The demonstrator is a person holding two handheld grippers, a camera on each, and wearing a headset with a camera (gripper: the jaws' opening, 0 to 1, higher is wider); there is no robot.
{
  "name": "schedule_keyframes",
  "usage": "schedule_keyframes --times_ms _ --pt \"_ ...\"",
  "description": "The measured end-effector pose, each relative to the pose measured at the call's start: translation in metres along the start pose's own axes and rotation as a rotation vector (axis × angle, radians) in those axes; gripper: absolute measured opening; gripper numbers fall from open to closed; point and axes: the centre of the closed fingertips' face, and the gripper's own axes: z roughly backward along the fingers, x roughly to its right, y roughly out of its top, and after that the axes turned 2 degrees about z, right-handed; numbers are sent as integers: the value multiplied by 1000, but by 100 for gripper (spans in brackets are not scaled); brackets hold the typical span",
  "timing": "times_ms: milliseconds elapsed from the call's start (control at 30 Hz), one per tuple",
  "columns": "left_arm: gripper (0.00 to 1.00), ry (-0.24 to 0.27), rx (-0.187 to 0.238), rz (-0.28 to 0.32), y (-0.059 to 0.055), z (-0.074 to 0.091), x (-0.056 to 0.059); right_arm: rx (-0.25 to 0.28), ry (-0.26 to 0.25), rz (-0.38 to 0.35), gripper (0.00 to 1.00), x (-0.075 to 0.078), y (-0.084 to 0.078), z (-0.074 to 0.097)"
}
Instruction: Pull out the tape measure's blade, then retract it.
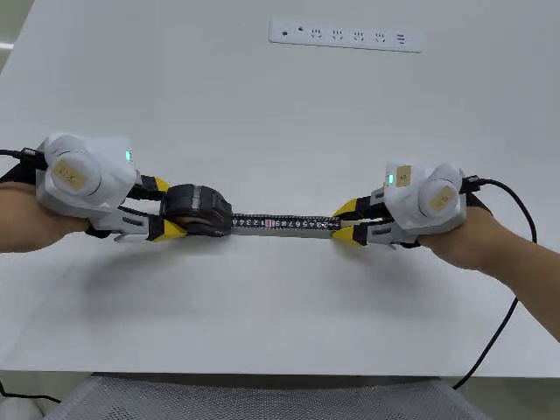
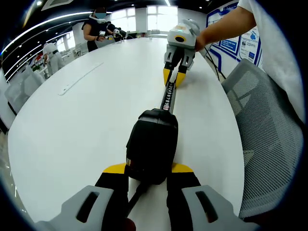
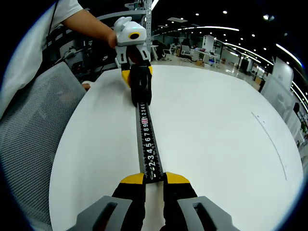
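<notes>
A black tape measure case (image 1: 199,210) rests on the white table (image 1: 280,114), and my left gripper (image 1: 170,208) is shut on it. In the left gripper view the case (image 2: 151,144) sits between the yellow-tipped jaws of my left gripper (image 2: 149,169). Its blade (image 1: 284,223) is pulled out to the right, flat along the table, with black numbered markings. My right gripper (image 1: 348,223) is shut on the blade's end. The blade (image 3: 147,139) runs from my right gripper (image 3: 154,178) away to the case (image 3: 140,84). The right gripper (image 2: 174,77) also appears at the far end of the blade (image 2: 168,96).
A white power strip (image 1: 346,36) lies at the table's far side. A black cable (image 1: 507,289) trails from the right gripper over the near table edge. A grey mesh chair (image 1: 262,398) sits just below that edge. People stand in the room beyond the table (image 2: 98,24).
</notes>
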Motion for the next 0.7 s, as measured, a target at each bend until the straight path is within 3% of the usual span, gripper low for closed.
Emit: schedule_keyframes --times_ms 700 --pt "25 1 -5 3 0 1 0 -62 -13 1 10 1 -31 32"
